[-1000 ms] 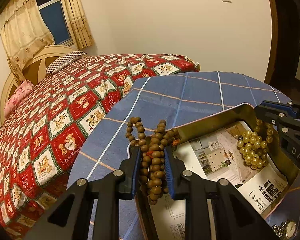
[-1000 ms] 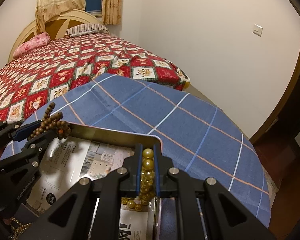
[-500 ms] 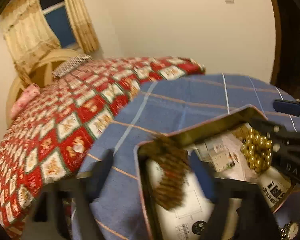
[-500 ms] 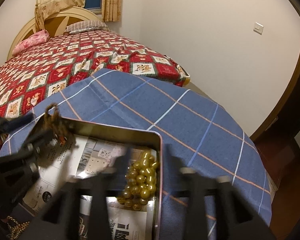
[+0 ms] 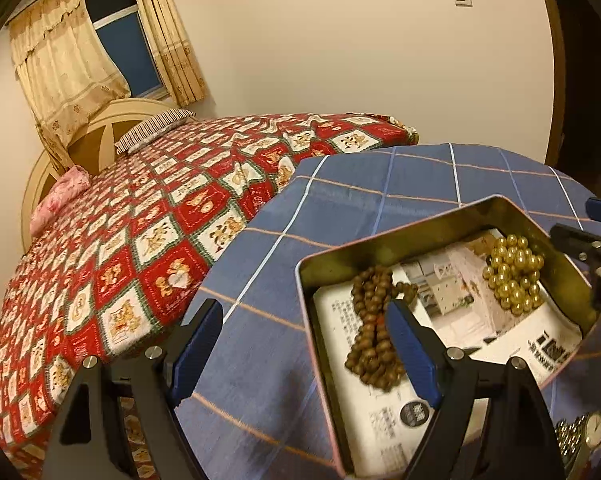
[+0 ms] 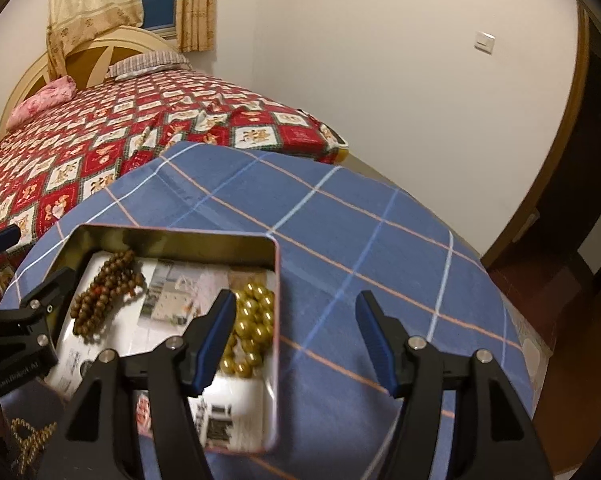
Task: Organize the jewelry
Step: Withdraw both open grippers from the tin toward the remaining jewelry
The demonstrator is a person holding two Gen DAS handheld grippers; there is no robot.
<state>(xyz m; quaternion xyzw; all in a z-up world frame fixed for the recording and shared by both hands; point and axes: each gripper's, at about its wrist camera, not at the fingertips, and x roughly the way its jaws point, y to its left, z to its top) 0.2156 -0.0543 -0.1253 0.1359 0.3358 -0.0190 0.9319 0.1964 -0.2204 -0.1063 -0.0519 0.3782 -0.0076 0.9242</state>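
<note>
A metal tin (image 5: 384,236) lined with printed paper sits on the blue checked tablecloth. Brown wooden beads (image 5: 374,330) lie at its left end, gold beads (image 5: 514,278) at its right end. My left gripper (image 5: 304,350) is wide open and empty above the tin's left edge. In the right wrist view the tin (image 6: 172,236) holds the brown beads (image 6: 104,290) and gold beads (image 6: 252,330). My right gripper (image 6: 296,340) is wide open and empty over the tin's right rim.
A wristwatch (image 5: 582,434) lies on the cloth by the tin. A gold chain (image 6: 30,442) lies at the lower left in the right wrist view. A bed with a red patterned quilt (image 5: 132,232) stands beyond the table.
Both grippers opened and let go: the brown beads and the gold beads dropped into the tin. Both grippers have pulled back a little.
</note>
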